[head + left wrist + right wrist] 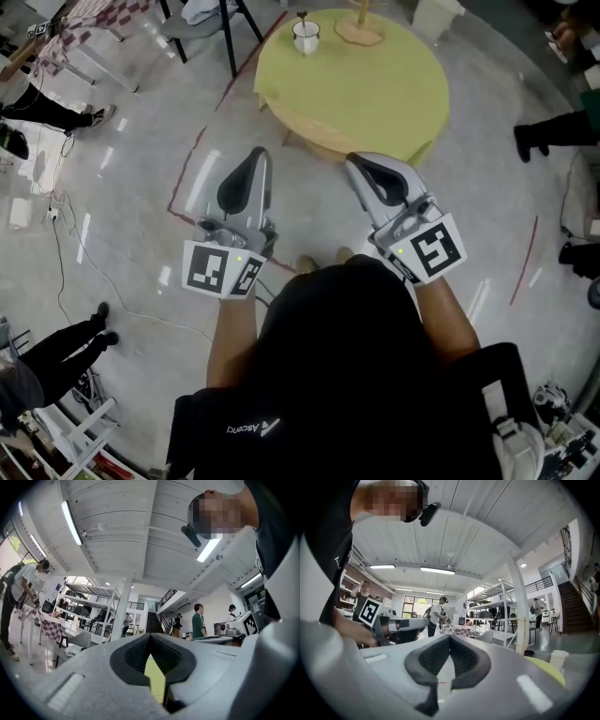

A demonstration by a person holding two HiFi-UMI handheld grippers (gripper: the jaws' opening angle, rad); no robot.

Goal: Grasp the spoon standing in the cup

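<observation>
In the head view a white cup [306,38] stands on the far left part of a round table with a yellow-green cloth [375,94]. A spoon [302,19] stands upright in the cup. Both grippers hang over the floor on the near side of the table, well short of the cup. My left gripper [258,156] points toward the table with its jaws together and nothing between them. My right gripper [355,161] is beside it, also shut and empty. In the left gripper view my left gripper [149,637] shows pads meeting at the tip; in the right gripper view my right gripper [450,639] looks the same.
A wooden stand base [360,33] sits on the table to the right of the cup. A chair [202,23] stands left of the table, and a white bin [437,14] behind it. People stand around the room's edges. Red tape lines [192,155] mark the floor.
</observation>
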